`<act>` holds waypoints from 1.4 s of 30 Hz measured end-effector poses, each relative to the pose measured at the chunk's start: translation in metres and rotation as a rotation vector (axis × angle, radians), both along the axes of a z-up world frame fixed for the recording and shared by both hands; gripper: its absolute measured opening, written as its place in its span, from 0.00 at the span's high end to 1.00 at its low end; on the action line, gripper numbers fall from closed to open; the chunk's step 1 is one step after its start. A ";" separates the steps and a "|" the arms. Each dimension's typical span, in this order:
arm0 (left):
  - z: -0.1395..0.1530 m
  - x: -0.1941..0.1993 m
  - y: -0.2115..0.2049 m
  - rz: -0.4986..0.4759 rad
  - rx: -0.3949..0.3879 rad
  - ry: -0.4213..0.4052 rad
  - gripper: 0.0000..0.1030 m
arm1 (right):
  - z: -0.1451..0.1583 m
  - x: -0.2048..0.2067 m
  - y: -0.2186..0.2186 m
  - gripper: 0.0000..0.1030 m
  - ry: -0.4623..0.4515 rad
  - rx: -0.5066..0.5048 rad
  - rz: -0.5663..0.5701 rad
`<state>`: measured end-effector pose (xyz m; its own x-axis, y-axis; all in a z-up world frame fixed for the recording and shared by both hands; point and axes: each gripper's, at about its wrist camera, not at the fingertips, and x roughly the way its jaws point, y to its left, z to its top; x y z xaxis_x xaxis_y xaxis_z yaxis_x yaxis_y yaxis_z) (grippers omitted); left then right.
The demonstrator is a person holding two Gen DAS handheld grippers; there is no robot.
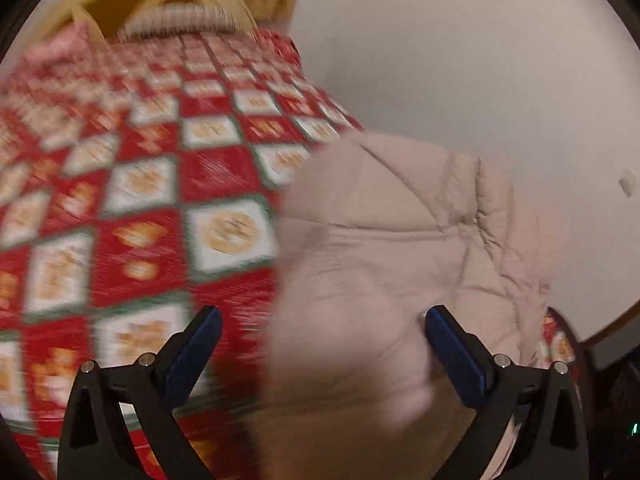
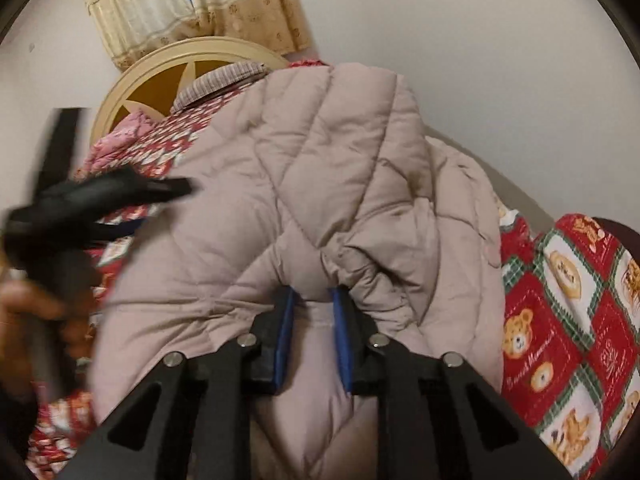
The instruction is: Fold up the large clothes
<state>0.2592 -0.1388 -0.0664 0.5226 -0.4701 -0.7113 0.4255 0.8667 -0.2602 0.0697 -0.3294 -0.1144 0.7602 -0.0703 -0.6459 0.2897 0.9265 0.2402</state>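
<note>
Padding bunched between the closed jaws of our right gripper point(image 2: 313, 300) holds the quilted jacket point(image 2: 320, 184) above the checked bedspread point(image 2: 568, 320), so we carry it over evenly while our left gripper point(image 1: 322, 320) stands open.

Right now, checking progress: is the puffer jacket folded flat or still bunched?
Still bunched: the puffer jacket humps over the quilt, fabric gathered between the right tongs.

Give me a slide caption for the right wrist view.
Right gripper pinches a beige puffer jacket on a red checked bedspread.
</note>
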 end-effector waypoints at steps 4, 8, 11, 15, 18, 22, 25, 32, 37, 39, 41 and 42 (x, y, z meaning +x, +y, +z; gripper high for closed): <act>0.012 -0.038 0.020 -0.034 0.066 -0.094 0.01 | -0.009 -0.002 0.011 0.81 -0.014 -0.043 -0.055; 0.008 -0.079 0.031 -0.094 0.098 -0.080 0.01 | -0.002 -0.005 0.032 0.79 -0.010 -0.113 -0.107; 0.011 -0.113 0.033 -0.145 0.140 -0.135 0.01 | 0.013 -0.014 0.026 0.71 0.003 -0.056 -0.115; 0.021 -0.141 0.029 -0.159 0.172 -0.226 0.01 | 0.047 -0.071 0.030 0.02 -0.099 0.055 -0.120; 0.032 -0.163 0.023 -0.167 0.176 -0.281 0.01 | 0.073 -0.120 0.048 0.01 -0.145 -0.025 -0.116; 0.045 -0.183 0.023 -0.141 0.164 -0.303 0.01 | 0.095 -0.167 0.059 0.01 -0.170 -0.087 -0.138; 0.056 -0.194 0.026 -0.133 0.136 -0.308 0.01 | 0.107 -0.187 0.061 0.00 -0.252 -0.132 -0.195; 0.082 -0.216 0.046 -0.034 0.105 -0.421 0.01 | 0.124 -0.187 0.074 0.00 -0.407 -0.165 -0.199; 0.092 -0.224 0.050 0.000 0.097 -0.499 0.01 | 0.133 -0.196 0.099 0.00 -0.458 -0.282 -0.195; 0.093 -0.226 0.052 0.004 0.107 -0.522 0.01 | 0.137 -0.201 0.107 0.00 -0.491 -0.329 -0.204; 0.093 -0.225 0.052 0.004 0.121 -0.526 0.01 | 0.140 -0.203 0.112 0.00 -0.516 -0.360 -0.210; 0.093 -0.225 0.052 0.004 0.130 -0.527 0.01 | 0.142 -0.204 0.114 0.00 -0.523 -0.368 -0.212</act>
